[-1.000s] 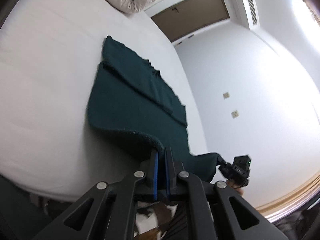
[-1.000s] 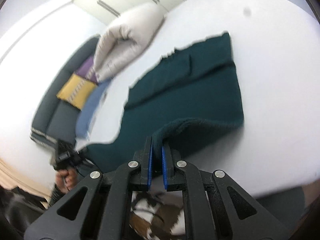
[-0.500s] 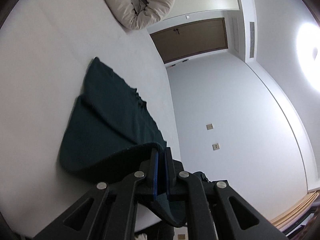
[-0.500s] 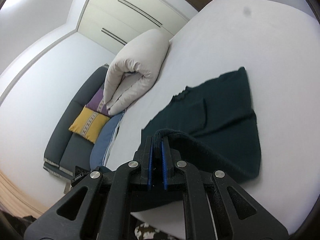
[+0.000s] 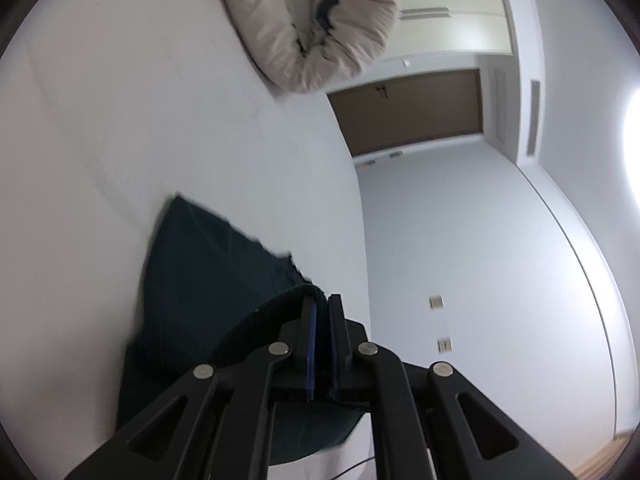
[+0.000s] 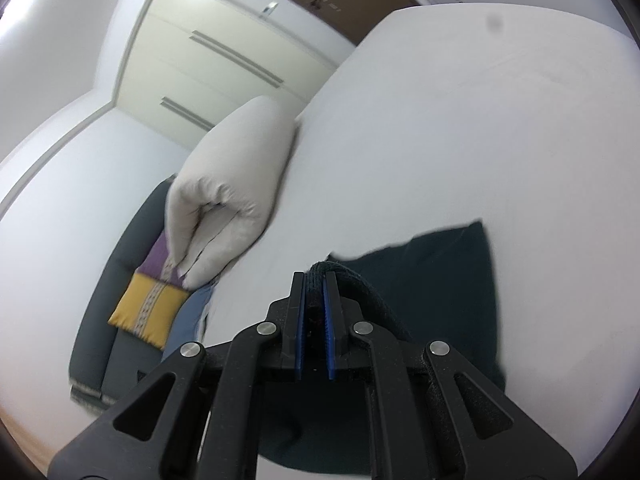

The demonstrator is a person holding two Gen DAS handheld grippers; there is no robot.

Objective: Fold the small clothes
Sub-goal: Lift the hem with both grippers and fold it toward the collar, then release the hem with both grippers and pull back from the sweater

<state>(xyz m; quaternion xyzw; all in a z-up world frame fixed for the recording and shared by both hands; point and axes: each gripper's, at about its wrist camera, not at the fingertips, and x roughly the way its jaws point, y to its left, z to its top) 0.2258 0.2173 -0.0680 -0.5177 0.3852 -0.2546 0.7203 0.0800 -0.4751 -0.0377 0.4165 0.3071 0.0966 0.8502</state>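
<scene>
White bed sheet [image 6: 460, 128] carries one dark green garment [image 5: 208, 280], its near hem lifted and arched over the flat far half, so the fold looks midway with laying down and smoothing left. One left gripper [image 5: 322, 308] and one right gripper [image 6: 314, 280] each clamp that hem.

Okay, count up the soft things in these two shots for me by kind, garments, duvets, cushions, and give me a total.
Dark green garment, clamped by both the left gripper and the right gripper: 1
Folded beige duvet: 1
Cushions on the sofa, yellow cushion and purple cushion: 2
Total: 4
</scene>
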